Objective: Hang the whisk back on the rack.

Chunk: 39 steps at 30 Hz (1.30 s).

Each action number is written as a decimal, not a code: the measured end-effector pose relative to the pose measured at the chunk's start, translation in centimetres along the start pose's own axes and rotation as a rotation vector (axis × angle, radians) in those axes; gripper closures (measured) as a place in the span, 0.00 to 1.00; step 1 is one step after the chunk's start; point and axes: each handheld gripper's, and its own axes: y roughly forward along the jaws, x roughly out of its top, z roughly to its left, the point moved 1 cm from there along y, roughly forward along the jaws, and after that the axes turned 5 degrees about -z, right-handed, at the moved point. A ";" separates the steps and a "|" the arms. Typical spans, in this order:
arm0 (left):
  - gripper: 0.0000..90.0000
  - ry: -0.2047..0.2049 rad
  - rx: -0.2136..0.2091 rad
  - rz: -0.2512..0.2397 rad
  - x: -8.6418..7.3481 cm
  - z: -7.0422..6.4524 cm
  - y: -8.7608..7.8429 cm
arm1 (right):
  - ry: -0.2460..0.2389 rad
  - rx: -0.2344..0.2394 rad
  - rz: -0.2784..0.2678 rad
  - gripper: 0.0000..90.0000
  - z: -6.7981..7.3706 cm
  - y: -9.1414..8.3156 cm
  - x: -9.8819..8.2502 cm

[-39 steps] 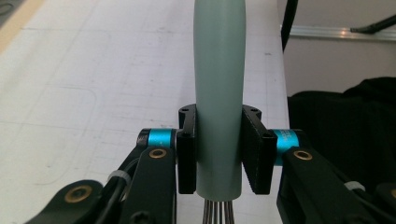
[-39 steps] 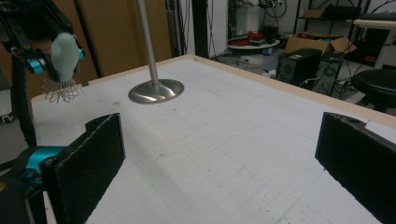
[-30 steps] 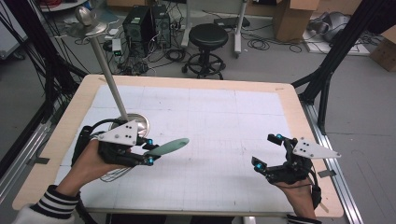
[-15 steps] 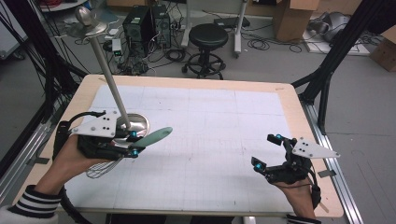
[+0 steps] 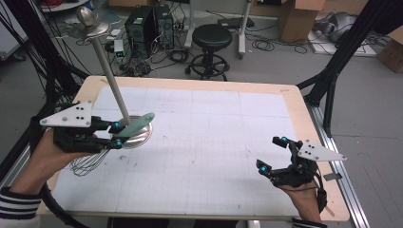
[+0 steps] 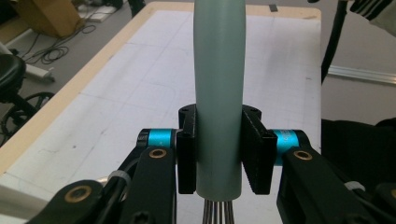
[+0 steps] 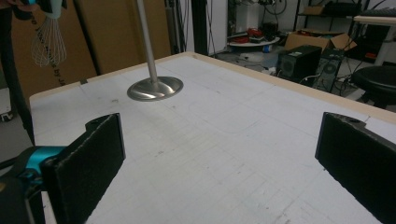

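Even, soft indoor light from overhead, with faint shadows on the pale tabletop (image 5: 214, 142). The metal stand base (image 7: 155, 88) catches a mild gleam. In the right gripper view the close black pads (image 7: 93, 154) go soft; all pictures slightly grainy.

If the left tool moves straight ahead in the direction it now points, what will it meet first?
Probably the metal stand: in the high view the left tool, shut on the whisk, points at its pole just above the round base. Depth is unclear, so it might pass beside it.
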 end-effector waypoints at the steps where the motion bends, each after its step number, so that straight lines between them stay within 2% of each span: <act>1: 0.78 0.000 0.000 0.000 0.0 0.0 0.0 | 0.000 0.000 0.000 0.00 0.0 0.0 0.0; 16: 0.78 -0.036 0.090 -0.038 0.5 1.8 -3.5 | -0.001 -0.002 0.002 0.00 -0.1 0.0 -0.1; 23: 0.78 -0.058 0.134 -0.071 1.1 2.7 -5.4 | 0.002 -0.001 0.007 0.00 -0.1 0.1 -0.1; 32: 0.78 -0.085 0.175 -0.074 1.4 3.6 -7.2 | -0.001 -0.001 0.009 0.00 -0.2 0.1 -0.2; 39: 0.78 -0.108 0.205 -0.105 1.7 4.3 -8.8 | 0.000 -0.001 0.009 0.00 -0.2 0.0 -0.2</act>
